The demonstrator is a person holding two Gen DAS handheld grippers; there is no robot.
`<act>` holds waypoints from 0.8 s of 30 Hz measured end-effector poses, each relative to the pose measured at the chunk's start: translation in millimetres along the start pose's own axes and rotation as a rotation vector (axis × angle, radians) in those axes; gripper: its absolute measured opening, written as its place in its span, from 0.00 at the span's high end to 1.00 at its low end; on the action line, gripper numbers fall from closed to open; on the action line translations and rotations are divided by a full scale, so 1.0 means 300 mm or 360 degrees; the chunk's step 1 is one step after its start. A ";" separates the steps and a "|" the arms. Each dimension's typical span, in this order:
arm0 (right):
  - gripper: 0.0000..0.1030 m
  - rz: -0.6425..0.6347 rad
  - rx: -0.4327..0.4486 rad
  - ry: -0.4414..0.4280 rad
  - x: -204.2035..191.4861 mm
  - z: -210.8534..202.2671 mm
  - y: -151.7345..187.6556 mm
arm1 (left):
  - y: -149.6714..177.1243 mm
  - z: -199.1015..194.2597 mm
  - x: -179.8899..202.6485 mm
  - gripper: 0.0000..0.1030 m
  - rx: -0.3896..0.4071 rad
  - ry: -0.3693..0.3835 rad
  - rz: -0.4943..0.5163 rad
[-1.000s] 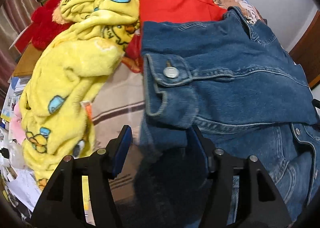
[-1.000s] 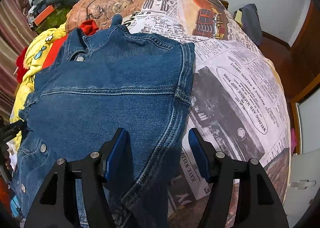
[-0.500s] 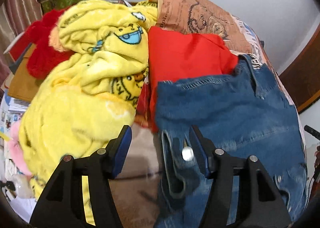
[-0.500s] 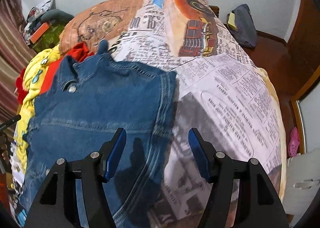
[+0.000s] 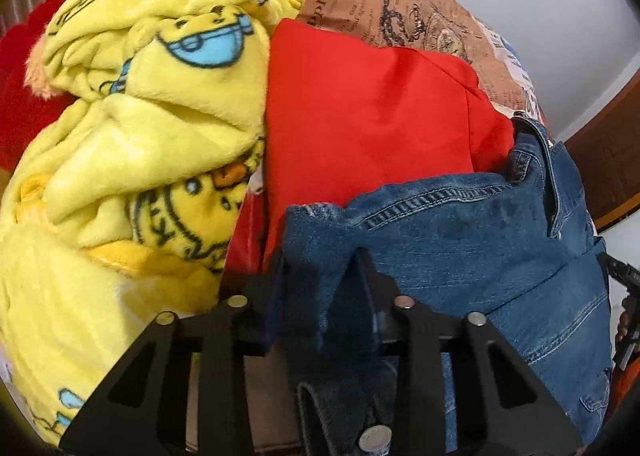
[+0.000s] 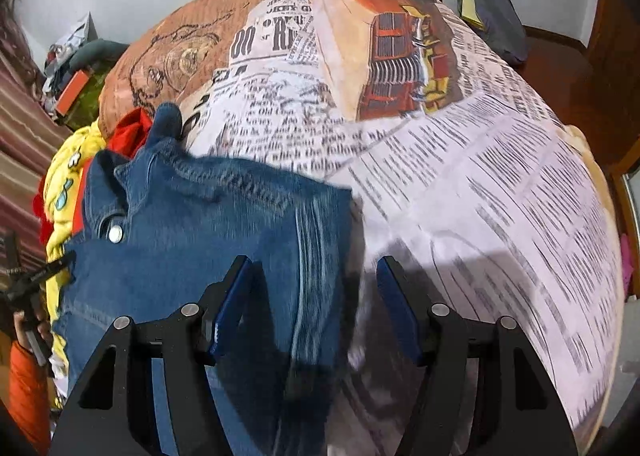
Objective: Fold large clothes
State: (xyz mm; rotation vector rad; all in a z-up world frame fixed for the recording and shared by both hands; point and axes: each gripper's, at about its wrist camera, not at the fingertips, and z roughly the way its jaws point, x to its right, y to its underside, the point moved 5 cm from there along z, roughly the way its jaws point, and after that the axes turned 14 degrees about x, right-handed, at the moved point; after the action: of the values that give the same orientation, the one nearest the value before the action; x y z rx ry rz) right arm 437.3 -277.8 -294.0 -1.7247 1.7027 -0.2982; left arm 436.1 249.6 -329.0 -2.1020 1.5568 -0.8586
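The jacket (image 6: 192,232) lay on the bed (image 6: 460,183), collar away from the cameras, its far edge touching a red garment (image 5: 360,115) with a yellow blanket (image 5: 132,127) just beside that on the left. The left gripper (image 5: 318,288) was pinched on a bunched fold at the jacket's left edge, denim filling the gap between its fingers. The right gripper (image 6: 314,308) was spread wide over the jacket's right edge, one finger (image 6: 228,308) above denim and the other above the newsprint-patterned cover, gripping nothing.
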 end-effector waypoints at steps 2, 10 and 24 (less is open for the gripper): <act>0.69 -0.0001 -0.0016 -0.0015 -0.009 0.029 -0.002 | 0.000 -0.013 0.023 0.75 0.0035 -0.0036 0.0071; 0.84 -0.0173 0.0141 0.0043 -0.067 -0.035 -0.045 | -0.020 -0.170 0.174 0.94 0.0220 -0.0226 0.0455; 0.85 -0.0404 0.0397 0.0013 -0.203 -0.203 -0.261 | -0.267 -0.353 0.375 0.94 0.0512 -0.0135 0.0459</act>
State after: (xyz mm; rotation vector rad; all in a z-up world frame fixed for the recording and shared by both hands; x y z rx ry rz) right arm 455.6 -245.9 -183.6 -1.7502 1.3847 -0.6066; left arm 444.1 172.8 -173.1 -1.6217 1.5144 -0.8394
